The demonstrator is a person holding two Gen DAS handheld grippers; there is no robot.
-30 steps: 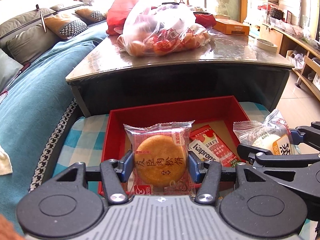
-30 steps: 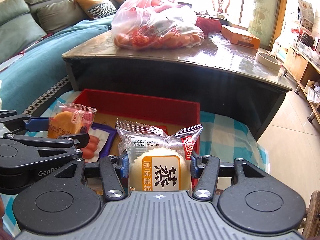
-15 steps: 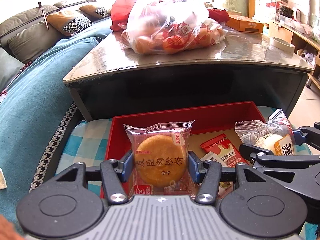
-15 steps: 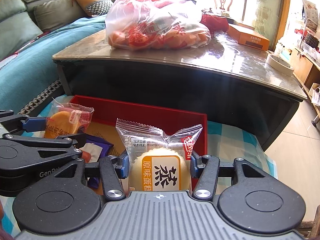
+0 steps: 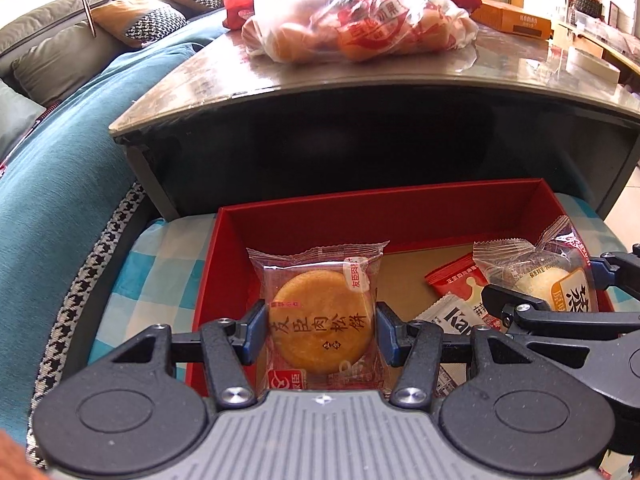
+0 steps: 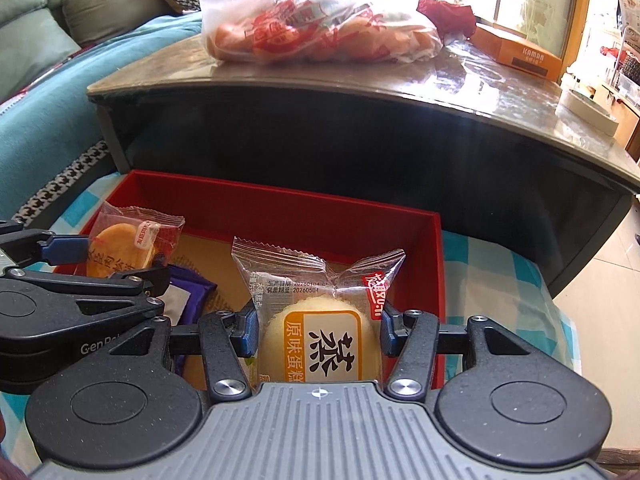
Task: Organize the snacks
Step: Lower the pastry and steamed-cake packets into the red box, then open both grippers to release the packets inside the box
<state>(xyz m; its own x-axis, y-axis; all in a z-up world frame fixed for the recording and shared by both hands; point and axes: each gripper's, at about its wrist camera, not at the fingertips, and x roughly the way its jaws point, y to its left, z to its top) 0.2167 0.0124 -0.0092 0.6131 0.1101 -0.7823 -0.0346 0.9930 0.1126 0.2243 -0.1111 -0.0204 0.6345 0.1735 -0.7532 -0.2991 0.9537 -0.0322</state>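
Observation:
A red open box [image 5: 380, 208] [image 6: 280, 200] sits on a blue checked cloth below a dark coffee table. My left gripper [image 5: 320, 332] is shut on a clear-wrapped round golden meat-floss cake [image 5: 320, 320], held over the box's left part; that cake [image 6: 120, 252] also shows at the left of the right wrist view. My right gripper [image 6: 318, 334] is shut on a wrapped pale steamed cake with an orange label [image 6: 320, 340], over the box's right part; this cake [image 5: 548, 280] appears at the right of the left wrist view. Red-white packets [image 5: 456, 292] and a purple packet [image 6: 188, 300] lie inside the box.
The coffee table [image 5: 400, 76] overhangs the box's far wall. On it rest a clear plastic bag of snacks [image 5: 352, 20] [image 6: 320, 20], an orange carton [image 6: 520, 54] and a tape roll [image 6: 588, 106]. A teal sofa with cushions [image 5: 60, 140] runs along the left.
Both grippers have sunk and moved forward over the red box with their cakes still held. The box and table now loom larger and closer.

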